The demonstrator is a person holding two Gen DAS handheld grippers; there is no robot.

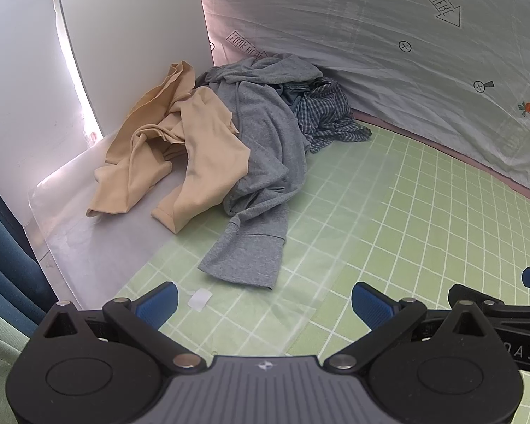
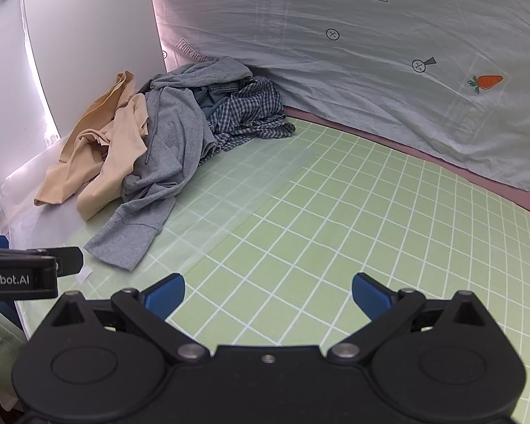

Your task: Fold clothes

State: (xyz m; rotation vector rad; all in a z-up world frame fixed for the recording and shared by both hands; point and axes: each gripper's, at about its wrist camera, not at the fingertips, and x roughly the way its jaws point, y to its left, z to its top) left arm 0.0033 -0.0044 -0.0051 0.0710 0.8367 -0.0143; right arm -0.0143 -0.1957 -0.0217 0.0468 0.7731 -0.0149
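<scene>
Clothes pile heaped in far left corner of tabletop: beige garment (image 1: 194,162) leftmost, grey hoodie (image 1: 265,155) over middle, checked shirt (image 1: 330,120) against back. Hoodie sleeve trails toward near edge. Green grid mat (image 2: 371,219) wide open to right. Printed sheet (image 1: 388,53) hangs behind, white panel (image 1: 123,35) at left. Small white scrap (image 1: 199,298) near sleeve. Left claw (image 1: 265,304) spread apart, empty; right claw (image 2: 268,293) likewise, both short of pile.

Green gridded mat (image 2: 335,219); carrot-print sheet (image 2: 371,70) behind; white panel (image 1: 123,35).
</scene>
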